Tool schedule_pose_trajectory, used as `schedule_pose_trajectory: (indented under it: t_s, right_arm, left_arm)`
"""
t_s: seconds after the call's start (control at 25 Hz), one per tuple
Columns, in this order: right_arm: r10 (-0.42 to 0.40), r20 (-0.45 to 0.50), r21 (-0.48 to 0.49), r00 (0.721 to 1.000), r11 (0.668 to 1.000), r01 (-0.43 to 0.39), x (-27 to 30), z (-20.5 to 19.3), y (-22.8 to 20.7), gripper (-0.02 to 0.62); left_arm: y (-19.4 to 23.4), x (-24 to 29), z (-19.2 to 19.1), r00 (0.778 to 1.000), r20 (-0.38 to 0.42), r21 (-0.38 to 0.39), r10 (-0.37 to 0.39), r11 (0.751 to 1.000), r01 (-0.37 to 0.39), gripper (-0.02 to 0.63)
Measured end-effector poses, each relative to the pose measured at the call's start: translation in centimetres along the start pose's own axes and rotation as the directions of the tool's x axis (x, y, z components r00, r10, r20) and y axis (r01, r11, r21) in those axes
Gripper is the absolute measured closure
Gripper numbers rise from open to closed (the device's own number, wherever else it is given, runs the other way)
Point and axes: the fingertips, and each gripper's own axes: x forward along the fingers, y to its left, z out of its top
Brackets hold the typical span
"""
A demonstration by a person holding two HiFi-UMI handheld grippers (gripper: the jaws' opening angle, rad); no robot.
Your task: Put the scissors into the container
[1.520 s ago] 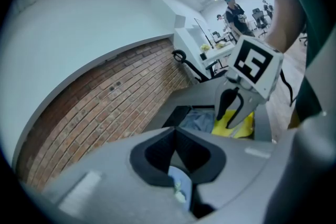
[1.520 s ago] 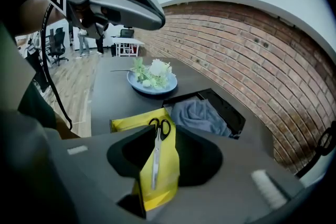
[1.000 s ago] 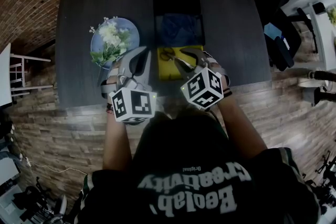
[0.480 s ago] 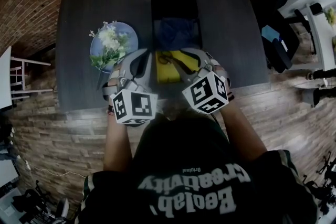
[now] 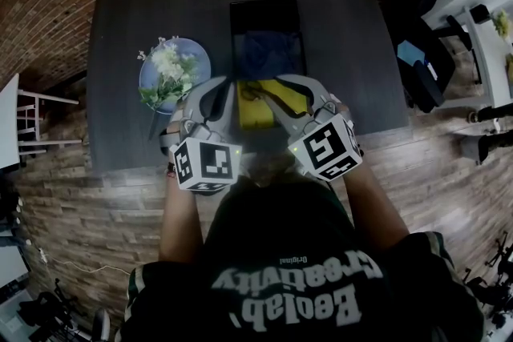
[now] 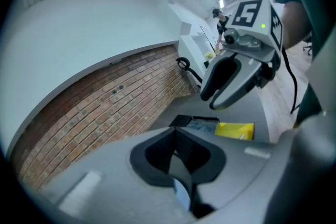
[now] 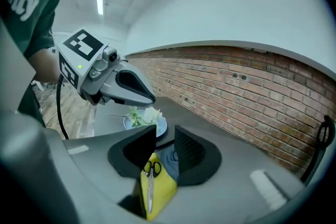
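Scissors (image 7: 149,186) flat on yellow pad (image 7: 165,192), table's (image 5: 128,52) near edge: light, stiff, slick; grab at pivot. R gripper (image 7: 165,149) jaws apart, just narrowing, empty. L gripper (image 6: 176,147) closed, empty.

We hold both grippers side by side at mid-frame, pointing up-frame. Our left gripper (image 5: 218,86) has its jaws together. Our right gripper (image 5: 276,94) has jaws apart, just narrowing slightly, gripping nothing.

- Dark table (image 5: 128,12), its far edge close to the brick wall (image 7: 252,92).
- Plain white wall (image 6: 79,34) above the brickwork.
- Wood-plank floor (image 5: 72,212) on the table's near side.
- White furniture frame (image 5: 36,112), left of the table.
- Ceiling strip light (image 7: 100,5), lit.
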Motion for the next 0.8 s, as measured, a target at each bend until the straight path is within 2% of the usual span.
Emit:
schedule_pose_trajectory:
  t_s: [0.28, 0.6, 0.8]
  right_arm:
    - [-0.034, 0.119, -0.033, 0.992, 0.999, 0.038, -1.7, 2.4, -0.1, 0.518]
    - [-0.039, 0.137, -0.060, 0.990, 0.997, 0.047, -1.7, 3.1, 0.0, 0.578]
    - [-0.034, 0.151, -0.072, 0.988, 0.996, 0.045, -1.8, 3.3, 0.1, 0.589]
  left_arm:
    - [-0.9, -0.2, 0.5, 0.999, 0.027, 0.011, -0.027, 1.000, 0.026, 0.603]
    - [-1.2, -0.4, 0.8, 0.998, 0.051, -0.006, -0.047, 0.999, 0.047, 0.604]
    - [-1.2, -0.5, 0.5, 0.998, 0.044, -0.007, -0.038, 0.999, 0.038, 0.604]
